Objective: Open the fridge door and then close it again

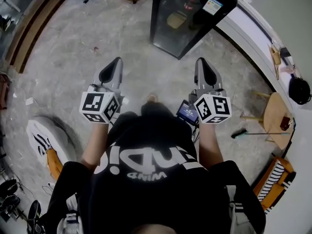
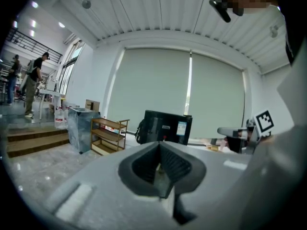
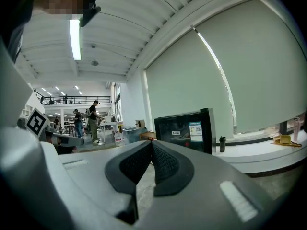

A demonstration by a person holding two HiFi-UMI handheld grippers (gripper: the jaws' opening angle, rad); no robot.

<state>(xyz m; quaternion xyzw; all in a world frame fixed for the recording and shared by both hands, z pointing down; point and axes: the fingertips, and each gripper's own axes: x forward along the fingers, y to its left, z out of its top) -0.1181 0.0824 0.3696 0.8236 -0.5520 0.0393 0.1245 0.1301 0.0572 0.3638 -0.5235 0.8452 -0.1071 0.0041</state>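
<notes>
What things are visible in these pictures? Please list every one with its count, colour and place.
fridge: one, black with a glass door, door shut, on the floor ahead of both grippers
shelf rack: one, light wood, left of the fridge
covered crate: one, grey, left of the shelf rack
ledge: one, white, along the wall right of the fridge
bottle: one, dark, on the ledge
stool: one, light wood, by the right wall
sneaker: one, white, on the floor at the left
bystanders: at least two, dark clothes, far background
left gripper: one, grey, fingers shut, empty
right gripper: one, grey, fingers shut, empty
</notes>
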